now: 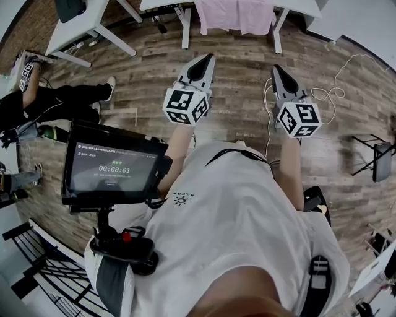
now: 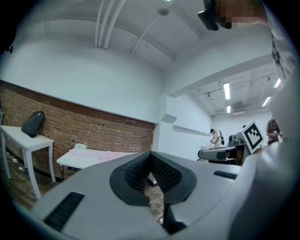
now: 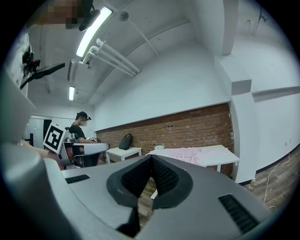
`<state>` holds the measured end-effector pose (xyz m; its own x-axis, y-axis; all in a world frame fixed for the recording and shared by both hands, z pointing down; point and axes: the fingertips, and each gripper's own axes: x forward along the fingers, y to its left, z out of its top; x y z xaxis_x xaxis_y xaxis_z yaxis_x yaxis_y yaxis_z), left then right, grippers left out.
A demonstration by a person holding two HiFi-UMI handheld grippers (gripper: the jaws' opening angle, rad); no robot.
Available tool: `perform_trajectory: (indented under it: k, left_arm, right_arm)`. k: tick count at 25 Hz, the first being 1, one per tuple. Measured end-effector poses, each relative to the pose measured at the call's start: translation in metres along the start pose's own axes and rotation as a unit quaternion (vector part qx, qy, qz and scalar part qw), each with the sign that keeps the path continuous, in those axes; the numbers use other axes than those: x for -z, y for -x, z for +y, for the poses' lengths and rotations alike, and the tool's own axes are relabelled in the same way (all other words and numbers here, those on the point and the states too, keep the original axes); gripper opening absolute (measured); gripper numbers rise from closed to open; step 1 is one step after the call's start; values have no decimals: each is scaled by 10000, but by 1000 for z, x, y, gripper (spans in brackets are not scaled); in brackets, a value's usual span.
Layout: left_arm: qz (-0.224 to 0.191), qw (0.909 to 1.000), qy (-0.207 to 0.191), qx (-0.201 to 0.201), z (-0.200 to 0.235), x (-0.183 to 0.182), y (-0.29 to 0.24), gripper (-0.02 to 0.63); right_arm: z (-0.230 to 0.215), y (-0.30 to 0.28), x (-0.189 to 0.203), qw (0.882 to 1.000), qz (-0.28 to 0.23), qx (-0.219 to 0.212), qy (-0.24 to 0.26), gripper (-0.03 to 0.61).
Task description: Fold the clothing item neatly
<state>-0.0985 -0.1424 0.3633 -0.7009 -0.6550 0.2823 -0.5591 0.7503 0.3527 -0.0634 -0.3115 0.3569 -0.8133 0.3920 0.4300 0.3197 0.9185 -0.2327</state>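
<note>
A pale pink garment (image 1: 234,15) lies draped over a white table (image 1: 297,6) at the top of the head view; it also shows as the pink cloth (image 3: 187,153) in the right gripper view and the pink cloth (image 2: 101,154) in the left gripper view. My left gripper (image 1: 208,57) is held in the air over the wooden floor, shut, with nothing between its jaws. My right gripper (image 1: 276,68) hangs beside it, also shut and empty. Both point toward the table and stand well short of it.
A tablet on a stand (image 1: 112,166) sits at my left hip. A second white table (image 1: 80,25) carries a dark bag (image 2: 33,123). A white cable (image 1: 334,86) trails on the floor at right. A person (image 1: 55,96) is at left, and another person (image 3: 78,126) stands further back.
</note>
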Motion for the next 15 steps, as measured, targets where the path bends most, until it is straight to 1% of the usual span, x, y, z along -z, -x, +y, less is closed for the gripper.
perform_trajectory:
  k: [15]
  left_arm:
    - [-56,10000,9,44,-2,-5,-3,-9]
  right_arm:
    - [-7,5,-5,10000,-32,51,-14,-3]
